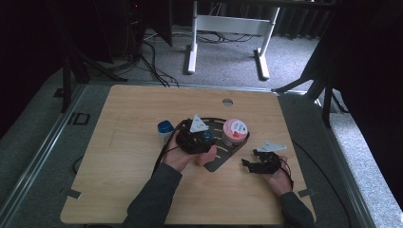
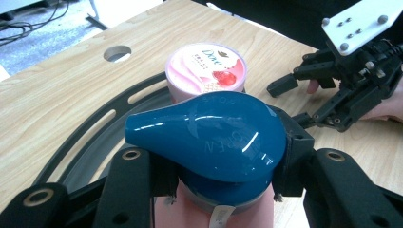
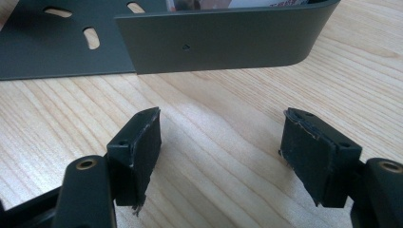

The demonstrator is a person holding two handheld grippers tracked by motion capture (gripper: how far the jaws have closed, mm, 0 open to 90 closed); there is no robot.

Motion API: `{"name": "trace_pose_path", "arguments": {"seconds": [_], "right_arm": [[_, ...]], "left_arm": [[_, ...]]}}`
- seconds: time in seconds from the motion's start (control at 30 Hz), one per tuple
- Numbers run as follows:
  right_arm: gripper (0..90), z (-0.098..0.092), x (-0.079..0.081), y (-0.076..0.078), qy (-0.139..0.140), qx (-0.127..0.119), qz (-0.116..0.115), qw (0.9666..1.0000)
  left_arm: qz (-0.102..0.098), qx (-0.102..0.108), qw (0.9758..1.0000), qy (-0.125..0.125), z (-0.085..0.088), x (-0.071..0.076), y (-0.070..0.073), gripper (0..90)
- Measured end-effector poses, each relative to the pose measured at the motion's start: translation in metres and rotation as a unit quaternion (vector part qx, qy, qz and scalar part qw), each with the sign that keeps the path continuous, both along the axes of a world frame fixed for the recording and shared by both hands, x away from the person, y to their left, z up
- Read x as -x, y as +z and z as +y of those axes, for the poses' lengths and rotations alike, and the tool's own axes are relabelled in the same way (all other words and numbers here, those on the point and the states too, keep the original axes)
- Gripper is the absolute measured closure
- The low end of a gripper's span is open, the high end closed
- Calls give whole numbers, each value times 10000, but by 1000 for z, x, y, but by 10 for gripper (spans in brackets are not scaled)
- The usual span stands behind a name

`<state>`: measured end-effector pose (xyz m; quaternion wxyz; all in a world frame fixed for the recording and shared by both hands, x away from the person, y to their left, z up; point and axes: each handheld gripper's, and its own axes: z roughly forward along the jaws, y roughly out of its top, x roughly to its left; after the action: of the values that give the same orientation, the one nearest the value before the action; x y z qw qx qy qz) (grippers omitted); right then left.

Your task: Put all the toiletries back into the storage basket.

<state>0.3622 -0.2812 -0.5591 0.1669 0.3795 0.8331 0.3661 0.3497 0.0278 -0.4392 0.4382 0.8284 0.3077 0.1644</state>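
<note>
Your left gripper [image 2: 223, 190] is squeezing a pink bottle with a shiny blue cap [image 2: 209, 137]. The cap sits right between its two black jaws, which press on it from both sides. Just past the bottle stands a pink tub [image 2: 205, 71] on a dark grey rack [image 2: 90, 137]. Your right gripper [image 3: 221, 156] is holding nothing. Its jaws are wide apart, low over the bare wooden table [image 3: 228, 118]. The rack's grey wall is close in front of it. Your two grippers are near each other.
</note>
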Motion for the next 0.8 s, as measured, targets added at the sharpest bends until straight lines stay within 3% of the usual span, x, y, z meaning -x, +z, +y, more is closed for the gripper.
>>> {"name": "trace_pose_path", "arguments": {"seconds": [0.8], "right_arm": [[294,0,0,0,2,1,-7,10000]], "left_arm": [[-22,25,9996,269,-10,-21,-4,531]]}}
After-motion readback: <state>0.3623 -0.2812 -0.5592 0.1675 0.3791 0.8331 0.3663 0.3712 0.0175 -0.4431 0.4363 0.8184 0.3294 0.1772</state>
